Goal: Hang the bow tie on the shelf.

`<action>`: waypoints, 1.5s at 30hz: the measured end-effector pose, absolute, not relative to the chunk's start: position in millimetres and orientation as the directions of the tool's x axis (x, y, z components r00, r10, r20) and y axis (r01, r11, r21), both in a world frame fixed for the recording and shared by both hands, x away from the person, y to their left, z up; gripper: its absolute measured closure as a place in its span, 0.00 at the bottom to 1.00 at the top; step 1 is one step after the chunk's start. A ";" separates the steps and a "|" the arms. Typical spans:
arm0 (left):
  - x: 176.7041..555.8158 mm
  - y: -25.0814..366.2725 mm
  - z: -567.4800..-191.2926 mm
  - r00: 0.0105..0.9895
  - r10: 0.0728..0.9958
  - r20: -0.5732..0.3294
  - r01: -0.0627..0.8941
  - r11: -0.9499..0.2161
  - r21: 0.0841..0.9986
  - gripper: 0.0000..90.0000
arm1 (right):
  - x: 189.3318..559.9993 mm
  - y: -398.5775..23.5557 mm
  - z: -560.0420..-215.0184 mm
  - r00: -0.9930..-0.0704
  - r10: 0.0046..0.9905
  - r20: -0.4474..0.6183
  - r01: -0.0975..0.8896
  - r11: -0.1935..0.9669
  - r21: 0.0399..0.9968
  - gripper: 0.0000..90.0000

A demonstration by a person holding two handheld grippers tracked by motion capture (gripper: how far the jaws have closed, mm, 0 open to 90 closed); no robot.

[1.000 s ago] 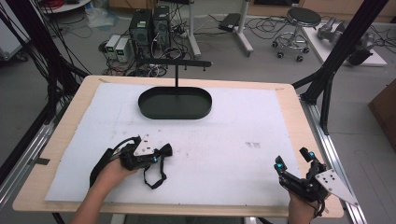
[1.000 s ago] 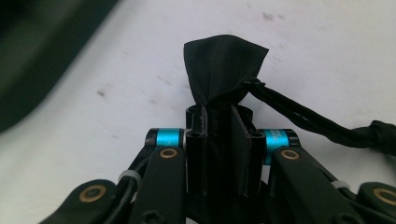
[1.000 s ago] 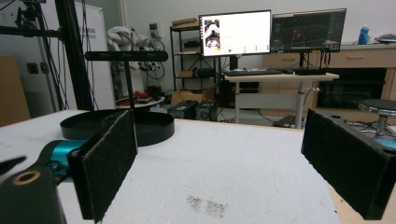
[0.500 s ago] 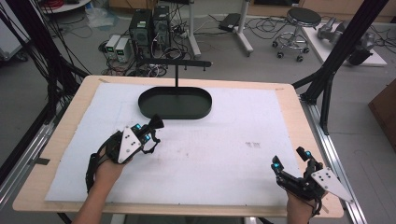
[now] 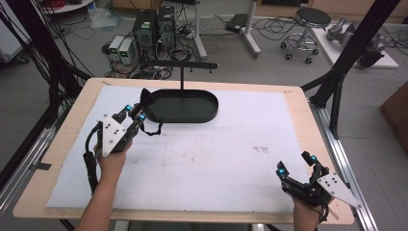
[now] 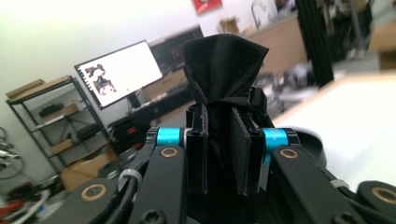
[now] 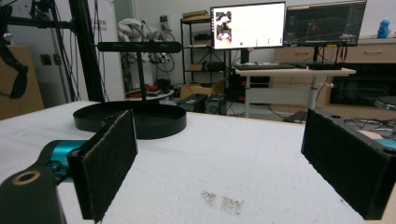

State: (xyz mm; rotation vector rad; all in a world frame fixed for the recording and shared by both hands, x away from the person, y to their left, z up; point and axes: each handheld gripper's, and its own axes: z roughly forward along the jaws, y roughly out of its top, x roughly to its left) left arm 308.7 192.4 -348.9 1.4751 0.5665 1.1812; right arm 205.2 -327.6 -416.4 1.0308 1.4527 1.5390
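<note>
The left hand-held gripper (image 5: 136, 114) pinches a black, folded piece of cloth (image 6: 223, 70), perhaps a strap, near the black oval metal tray (image 5: 204, 114) toward the tabletop's far edge. The right hand-held gripper (image 5: 296, 163) hovers wide open near the right near corner.

Beyond the table, two computer towers (image 5: 155, 26) and a round stool (image 5: 312, 19) are seen on a cable-strewn floor (image 5: 231, 43); lit monitors (image 7: 247, 25) are shown.
</note>
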 end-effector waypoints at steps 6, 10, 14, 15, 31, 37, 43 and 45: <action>329.9 197.9 -340.6 0.378 0.871 0.314 -0.271 -0.220 0.937 0.86 | 205.6 -323.2 -416.5 -0.396 0.915 0.070 0.003 -0.075 0.997 0.11; 344.6 199.6 -337.2 0.379 0.882 0.279 -0.275 -0.181 0.944 0.86 | 206.0 -320.1 -416.6 -0.408 0.911 0.061 0.001 -0.066 0.998 0.11; 360.7 199.5 -333.1 0.364 0.889 0.278 -0.280 -0.180 0.943 0.86 | 205.6 -317.3 -416.4 -0.418 0.907 0.061 0.004 -0.065 0.998 0.11; 364.6 200.1 -331.8 0.364 0.892 0.267 -0.283 -0.168 0.944 0.86 | 205.7 -317.1 -416.5 -0.418 0.907 0.058 0.003 -0.063 0.998 0.11; 438.5 209.3 -311.6 0.324 0.923 0.207 -0.319 -0.100 0.942 0.86 | 208.4 -314.0 -420.0 -0.438 0.897 0.067 0.024 -0.063 0.998 0.11; 456.7 212.3 -310.6 0.309 0.927 0.213 -0.311 -0.113 0.944 0.86 | 208.7 -313.3 -420.0 -0.444 0.893 0.069 0.025 -0.064 0.998 0.11; 471.7 217.3 -317.4 0.288 0.936 0.204 -0.311 -0.111 0.944 0.86 | 213.3 -313.0 -422.9 -0.457 0.887 0.066 0.039 -0.055 0.998 0.11; 475.6 218.3 -319.7 0.287 0.936 0.206 -0.309 -0.113 0.944 0.86 | 215.3 -312.6 -424.4 -0.461 0.884 0.070 0.047 -0.054 0.997 0.11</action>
